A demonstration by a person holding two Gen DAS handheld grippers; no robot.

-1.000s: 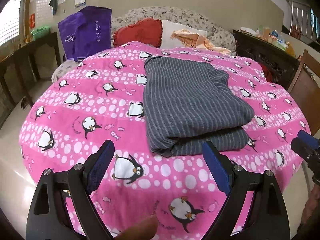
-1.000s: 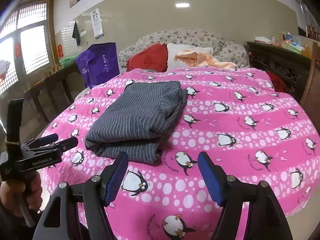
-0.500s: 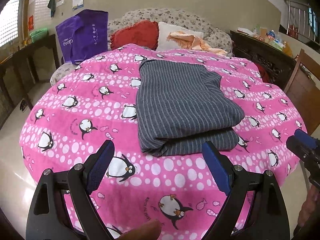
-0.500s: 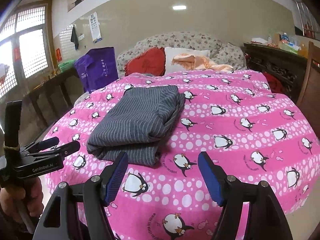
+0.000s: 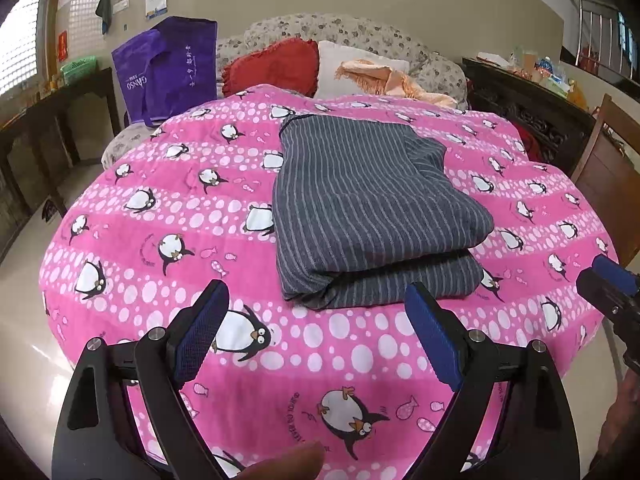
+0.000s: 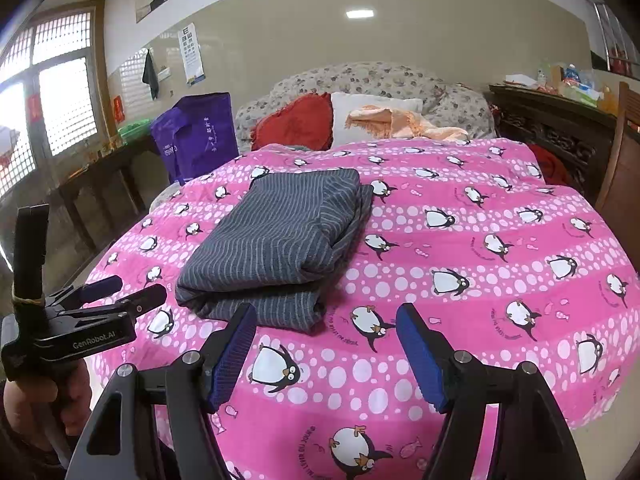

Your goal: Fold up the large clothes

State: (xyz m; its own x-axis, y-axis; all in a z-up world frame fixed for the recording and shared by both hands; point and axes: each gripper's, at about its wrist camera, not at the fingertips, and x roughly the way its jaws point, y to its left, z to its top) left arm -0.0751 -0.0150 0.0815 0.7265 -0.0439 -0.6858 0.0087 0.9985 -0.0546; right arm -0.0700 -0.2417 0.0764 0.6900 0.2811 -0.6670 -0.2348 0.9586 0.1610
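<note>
A dark grey garment with thin pale stripes lies folded into a thick, layered rectangle on the pink penguin-print blanket that covers the bed. It sits left of the bed's middle in the right wrist view, its rounded fold edge nearest the cameras and its looser layered edges toward the far side. The left gripper hangs short of the near fold with its blue-padded jaws spread wide and nothing between them; the right gripper is likewise wide and empty, just off the bundle's near right corner. Neither touches the cloth.

The garment looks close to finished, so the step in hand is judged to be either a last fold or a tidy-up. To do it well, each gripper should pinch all layers at a near corner rather than the top sheet alone, lift both corners level, and carry them together toward the far edge so the stack does not skew. The top layer overhangs the lower one on the right side, so squaring that edge first would help. A purple tote bag stands beyond the bed.
</note>
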